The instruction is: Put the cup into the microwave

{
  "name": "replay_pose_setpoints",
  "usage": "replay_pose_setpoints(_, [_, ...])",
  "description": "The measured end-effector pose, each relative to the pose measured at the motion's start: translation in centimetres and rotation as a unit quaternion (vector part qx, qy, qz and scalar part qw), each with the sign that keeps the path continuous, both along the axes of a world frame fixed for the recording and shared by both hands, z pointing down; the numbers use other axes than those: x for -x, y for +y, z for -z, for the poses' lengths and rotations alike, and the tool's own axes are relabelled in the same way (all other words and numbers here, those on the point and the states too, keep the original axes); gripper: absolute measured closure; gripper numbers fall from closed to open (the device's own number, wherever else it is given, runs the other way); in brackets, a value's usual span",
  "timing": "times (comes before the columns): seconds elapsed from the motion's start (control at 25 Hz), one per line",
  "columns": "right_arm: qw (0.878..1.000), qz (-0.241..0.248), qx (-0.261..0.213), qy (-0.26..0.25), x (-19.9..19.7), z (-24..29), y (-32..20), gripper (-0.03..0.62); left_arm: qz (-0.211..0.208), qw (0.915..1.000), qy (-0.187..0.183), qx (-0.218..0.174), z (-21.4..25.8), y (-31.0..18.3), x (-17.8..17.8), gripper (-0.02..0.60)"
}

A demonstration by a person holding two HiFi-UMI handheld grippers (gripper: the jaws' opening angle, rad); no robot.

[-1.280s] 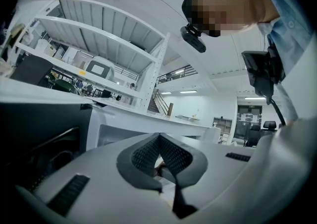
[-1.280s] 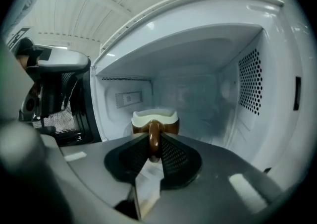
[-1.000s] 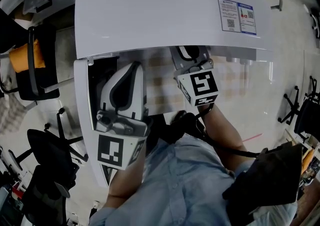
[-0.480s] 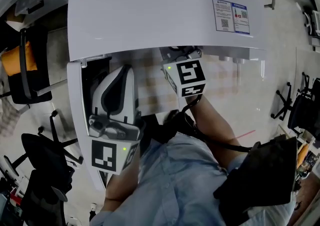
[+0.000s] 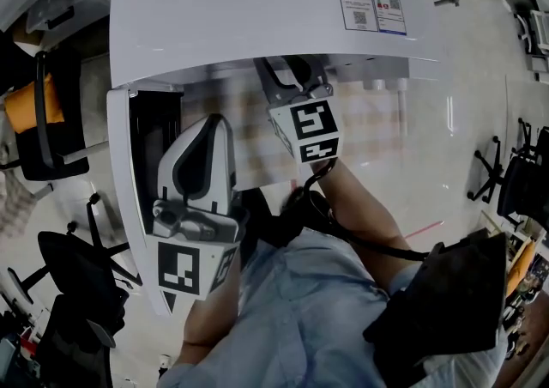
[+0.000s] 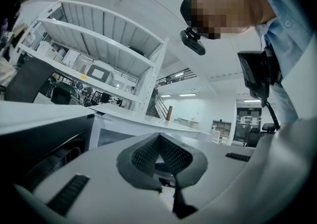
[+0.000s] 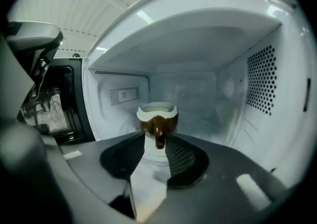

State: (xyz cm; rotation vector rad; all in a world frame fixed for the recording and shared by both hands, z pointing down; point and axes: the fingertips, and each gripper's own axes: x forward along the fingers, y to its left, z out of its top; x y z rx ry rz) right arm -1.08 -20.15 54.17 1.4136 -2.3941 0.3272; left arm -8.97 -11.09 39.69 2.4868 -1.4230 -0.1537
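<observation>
The cup [image 7: 157,119], brown with a pale rim, stands upright on the floor of the white microwave's cavity [image 7: 198,89]. My right gripper [image 7: 156,141] reaches into the cavity. Its jaws have just been opening and now stand apart, and the cup's brown handle [image 7: 158,136] sits between the tips with no pad pressing on it. In the head view the right gripper [image 5: 296,90] goes in under the microwave's top [image 5: 257,9], which hides the cup. My left gripper [image 5: 206,133] hangs in front of the open door [image 5: 129,172], shut with nothing in it [image 6: 158,138].
The door's dark mesh window [image 7: 49,104] stands to the left of the cavity, and a perforated wall [image 7: 260,79] is on the right. A label [image 5: 371,7] is stuck on the microwave's top. Office chairs [image 5: 77,275] stand on the floor at the left.
The whole head view has shifted. In it the right gripper's marker cube sits slightly further left and up, nearer the opening. The left gripper keeps its place by the door.
</observation>
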Motion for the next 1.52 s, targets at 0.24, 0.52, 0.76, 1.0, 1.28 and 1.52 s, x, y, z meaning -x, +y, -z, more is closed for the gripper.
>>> replay_pose_setpoints(0.24, [1.0,0.014,0.004,-0.001,-0.6,2.0,5.0,0.467,-0.011,0.9998,-0.015,-0.007,1.3,3.7,-1.7,0.576])
replay_pose_setpoints(0.52, [0.996,0.057,-0.02,-0.064,0.1,10.7,11.8,0.47,-0.009,0.9986,-0.012,-0.05,7.6,7.4,-3.8,0.577])
replay_pose_setpoints(0.76, [0.991,0.059,-0.067,-0.103,-1.5,20.1,16.8,0.548,0.016,0.9964,-0.054,-0.064,11.4,10.3,-3.2,0.577])
replay_pose_setpoints(1.0, [0.986,0.06,-0.116,-0.101,-2.7,25.8,20.4,0.591,0.005,0.9906,-0.069,-0.118,16.3,13.1,-5.7,0.577])
replay_pose_setpoints(1.28, [0.983,0.065,-0.136,-0.106,-3.5,28.0,22.1,0.592,0.001,0.9882,-0.073,-0.135,18.3,14.8,-6.9,0.577])
replay_pose_setpoints(1.52, [0.98,0.074,-0.146,-0.111,-3.2,29.1,22.4,0.592,0.0,0.9868,-0.077,-0.143,19.1,15.1,-6.8,0.577])
